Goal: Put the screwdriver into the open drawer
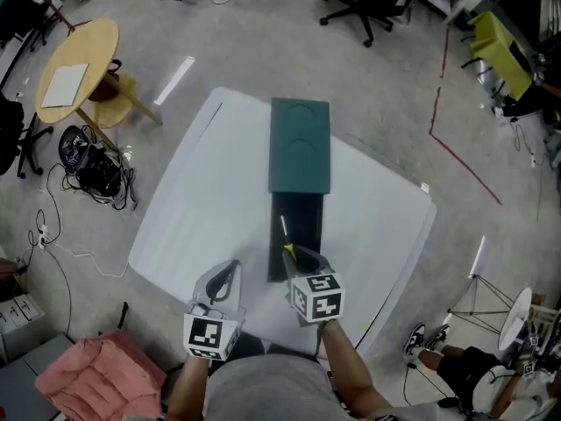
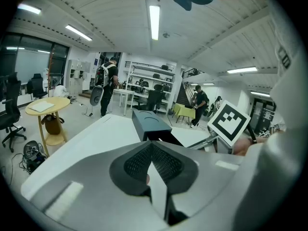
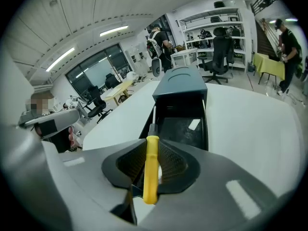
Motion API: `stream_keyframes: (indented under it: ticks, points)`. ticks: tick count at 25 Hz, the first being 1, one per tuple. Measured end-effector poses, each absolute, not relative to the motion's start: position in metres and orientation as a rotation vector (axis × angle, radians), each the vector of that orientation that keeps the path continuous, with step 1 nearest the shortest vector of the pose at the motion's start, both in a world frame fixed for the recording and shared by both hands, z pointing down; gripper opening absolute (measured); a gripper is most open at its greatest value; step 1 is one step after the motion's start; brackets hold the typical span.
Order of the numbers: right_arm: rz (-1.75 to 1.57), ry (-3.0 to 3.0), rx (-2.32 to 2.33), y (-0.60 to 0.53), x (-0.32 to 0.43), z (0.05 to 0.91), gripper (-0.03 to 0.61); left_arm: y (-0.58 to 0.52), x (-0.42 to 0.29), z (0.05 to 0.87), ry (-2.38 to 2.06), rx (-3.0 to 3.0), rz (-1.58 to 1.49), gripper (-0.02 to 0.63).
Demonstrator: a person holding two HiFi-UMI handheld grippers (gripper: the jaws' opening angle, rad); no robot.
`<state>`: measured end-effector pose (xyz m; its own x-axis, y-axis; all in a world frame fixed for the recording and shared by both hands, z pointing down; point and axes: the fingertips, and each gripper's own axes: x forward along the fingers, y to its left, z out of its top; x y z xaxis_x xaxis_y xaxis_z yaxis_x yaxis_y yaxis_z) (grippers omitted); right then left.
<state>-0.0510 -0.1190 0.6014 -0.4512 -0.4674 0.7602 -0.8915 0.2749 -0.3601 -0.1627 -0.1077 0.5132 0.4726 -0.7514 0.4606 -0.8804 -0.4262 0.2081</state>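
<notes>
Clamped screwdriver (image 3: pixel 151 167) by its yellow handle in right gripper (image 1: pixel 301 258), jaws part closed, tip over near edge of open drawer (image 1: pixel 317 222). Left gripper (image 2: pixel 152 163) closed on nothing, near table (image 1: pixel 193 217) front edge. Wide table room either side. Pale patch (image 3: pixel 194 124) on drawer floor seen only in right gripper view.

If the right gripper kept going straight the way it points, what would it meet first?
Probably the inside of the open drawer: the right gripper holds the screwdriver with its tip aimed there, though depth is unclear.
</notes>
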Motion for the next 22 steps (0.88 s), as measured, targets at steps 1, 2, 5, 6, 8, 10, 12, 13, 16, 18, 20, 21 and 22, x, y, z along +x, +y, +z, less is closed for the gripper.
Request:
stream_keyframes:
  ticks: [1, 2, 5, 6, 8, 10, 12, 13, 16, 18, 20, 21, 22]
  points:
    - [1.083, -2.025, 1.216, -0.120, -0.053, 0.605, 0.077, -0.111, -0.164, 0.516, -1.358, 2.302, 0.420, 0.011]
    - [1.089, -2.016, 1.213, -0.122, -0.054, 0.609, 0.077, -0.113, -0.165, 0.518, -1.353, 2.299, 0.423, 0.011]
    - [1.103, -1.992, 1.206, -0.126, -0.057, 0.620, 0.075, -0.121, -0.167, 0.525, -1.339, 2.295, 0.434, 0.011]
    - [1.108, -1.984, 1.204, -0.127, -0.058, 0.623, 0.077, -0.123, -0.168, 0.526, -1.336, 2.292, 0.437, 0.011]
    - [1.117, -1.971, 1.200, -0.131, -0.060, 0.628, 0.076, -0.128, -0.171, 0.530, -1.331, 2.282, 0.444, 0.011]
    - [1.125, -1.958, 1.199, -0.133, -0.062, 0.633, 0.077, -0.131, -0.173, 0.534, -1.325, 2.274, 0.449, 0.011]
    - [1.135, -1.949, 1.197, -0.134, -0.063, 0.638, 0.076, -0.134, -0.174, 0.539, -1.320, 2.269, 0.453, 0.011]
    - [1.139, -1.948, 1.196, -0.135, -0.064, 0.640, 0.076, -0.135, -0.174, 0.541, -1.316, 2.269, 0.453, 0.011]
    - [1.146, -1.939, 1.194, -0.138, -0.066, 0.646, 0.076, -0.140, -0.175, 0.545, -1.307, 2.266, 0.454, 0.011]
    - [1.148, -1.932, 1.195, -0.138, -0.066, 0.648, 0.077, -0.140, -0.176, 0.547, -1.305, 2.258, 0.461, 0.011]
    - [1.149, -1.925, 1.195, -0.139, -0.064, 0.651, 0.077, -0.140, -0.176, 0.550, -1.302, 2.253, 0.466, 0.011]
    - [1.147, -1.920, 1.195, -0.139, -0.064, 0.652, 0.077, -0.140, -0.176, 0.552, -1.302, 2.253, 0.467, 0.011]
    - [1.146, -1.915, 1.194, -0.138, -0.064, 0.654, 0.077, -0.141, -0.177, 0.553, -1.302, 2.252, 0.468, 0.011]
